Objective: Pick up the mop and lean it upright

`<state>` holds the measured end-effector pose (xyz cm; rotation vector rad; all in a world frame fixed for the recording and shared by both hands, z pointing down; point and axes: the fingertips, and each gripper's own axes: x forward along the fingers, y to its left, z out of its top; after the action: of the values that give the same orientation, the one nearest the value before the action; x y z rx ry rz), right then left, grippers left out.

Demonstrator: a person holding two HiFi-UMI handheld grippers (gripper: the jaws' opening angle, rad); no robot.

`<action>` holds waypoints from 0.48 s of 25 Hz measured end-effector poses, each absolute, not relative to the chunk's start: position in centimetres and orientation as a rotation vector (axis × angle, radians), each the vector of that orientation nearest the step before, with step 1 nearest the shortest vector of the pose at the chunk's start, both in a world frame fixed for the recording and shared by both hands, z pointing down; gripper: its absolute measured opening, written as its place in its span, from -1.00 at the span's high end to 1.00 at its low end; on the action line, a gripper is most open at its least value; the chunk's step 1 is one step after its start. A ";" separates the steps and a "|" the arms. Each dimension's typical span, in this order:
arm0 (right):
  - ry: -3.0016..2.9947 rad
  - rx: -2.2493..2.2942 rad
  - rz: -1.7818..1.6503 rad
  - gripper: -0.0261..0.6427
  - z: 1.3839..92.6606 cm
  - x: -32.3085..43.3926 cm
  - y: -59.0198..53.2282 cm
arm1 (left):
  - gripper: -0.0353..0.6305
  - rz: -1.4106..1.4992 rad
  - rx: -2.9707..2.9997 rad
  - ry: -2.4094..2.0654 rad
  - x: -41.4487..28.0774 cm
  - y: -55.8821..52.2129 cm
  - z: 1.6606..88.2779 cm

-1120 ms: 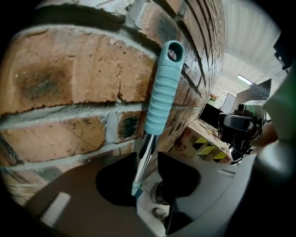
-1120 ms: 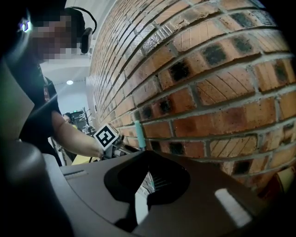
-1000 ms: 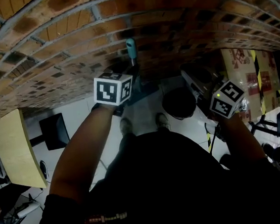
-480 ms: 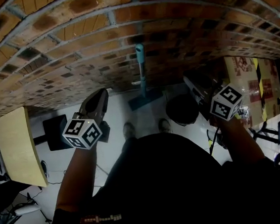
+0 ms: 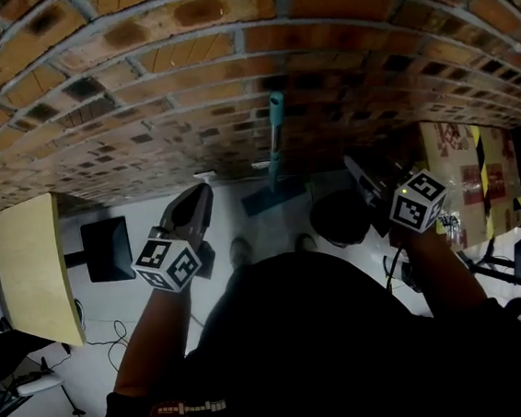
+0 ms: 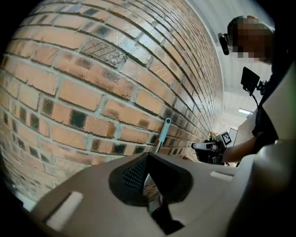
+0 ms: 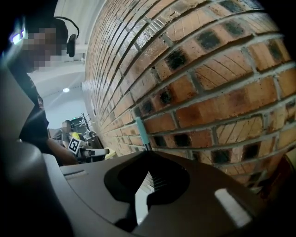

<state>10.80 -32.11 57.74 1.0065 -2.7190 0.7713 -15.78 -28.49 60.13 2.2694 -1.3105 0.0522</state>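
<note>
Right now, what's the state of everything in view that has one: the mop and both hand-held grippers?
Mop: upright, head down, leaning on the brick wall, held by neither gripper.
Left hand-held gripper: jaws together, empty, apart from the mop.
Right hand-held gripper: jaws together, empty, apart from the mop.

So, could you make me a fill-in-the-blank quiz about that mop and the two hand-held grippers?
The mop leans upright against the ____ wall.
Neither the left hand-held gripper nor the right hand-held gripper holds it; both have jaws ____ (open/shut).
In the head view, the pale yellow board stands to the mop's ____.
Missing words: brick; shut; left.
</note>
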 end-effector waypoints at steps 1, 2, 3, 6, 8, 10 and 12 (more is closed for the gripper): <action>-2.718 1.011 0.767 0.88 57.8 10.9 -32.1 | 0.89 0.054 2.276 -1.306 -15.6 -28.4 60.1; -2.717 1.014 0.761 0.89 57.8 10.9 -32.2 | 0.89 0.054 2.282 -1.302 -15.4 -28.4 60.0; -2.715 1.017 0.757 0.89 57.8 10.9 -32.2 | 0.89 0.054 2.287 -1.298 -15.3 -28.5 60.0; -2.695 1.009 0.747 0.89 57.6 10.7 -32.2 | 0.89 0.048 2.294 -1.287 -14.9 -28.7 59.9; -2.690 1.005 0.741 0.89 57.8 10.8 -32.1 | 0.89 0.046 2.294 -1.281 -14.7 -28.7 59.9; -2.692 1.006 0.736 0.89 58.0 10.9 -32.0 | 0.89 0.047 2.295 -1.275 -14.6 -28.8 59.9; -2.690 1.004 0.727 0.89 58.0 10.9 -32.1 | 0.89 0.053 2.298 -1.269 -14.4 -28.8 60.0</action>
<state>10.94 -32.07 58.01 1.0035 -2.6905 0.7269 -14.39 -28.80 59.99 2.2978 -1.2687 0.0527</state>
